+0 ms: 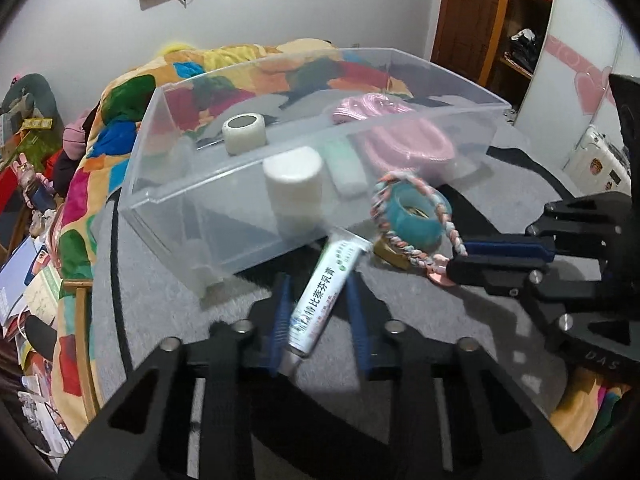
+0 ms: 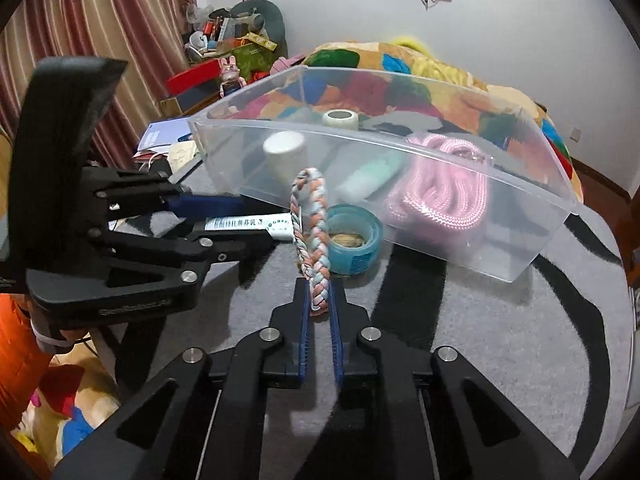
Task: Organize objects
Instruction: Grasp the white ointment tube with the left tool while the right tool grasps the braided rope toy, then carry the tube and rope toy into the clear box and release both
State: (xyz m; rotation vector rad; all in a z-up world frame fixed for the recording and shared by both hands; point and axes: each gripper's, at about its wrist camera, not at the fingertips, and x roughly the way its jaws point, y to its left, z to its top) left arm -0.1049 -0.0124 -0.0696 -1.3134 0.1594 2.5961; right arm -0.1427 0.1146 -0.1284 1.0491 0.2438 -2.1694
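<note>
A clear plastic bin point(image 1: 188, 188) point(image 2: 520, 248) stands on a grey round table point(image 1: 160, 280). Inside it lie a white tape roll point(image 1: 244, 132), a white jar point(image 1: 294, 184), a mint tube point(image 1: 346, 168) and a pink rope coil point(image 1: 404, 136) point(image 2: 440, 196). My left gripper point(image 1: 318, 280) is closed around a white ointment tube point(image 1: 324, 292) point(image 2: 244, 224), gripping it between its blue pads. My right gripper point(image 2: 320, 296) point(image 1: 460, 256) is shut on a braided pastel bracelet point(image 2: 312, 232) point(image 1: 416, 236). A teal tape roll point(image 2: 352, 244) point(image 1: 416, 216) sits behind the bracelet, in front of the bin.
A bed with a colourful patchwork blanket point(image 1: 120, 100) lies behind the table. Cluttered books and toys point(image 1: 32, 208) are at the left. A wooden shelf point(image 1: 500, 20) and a white suitcase point(image 1: 596, 160) are at the right.
</note>
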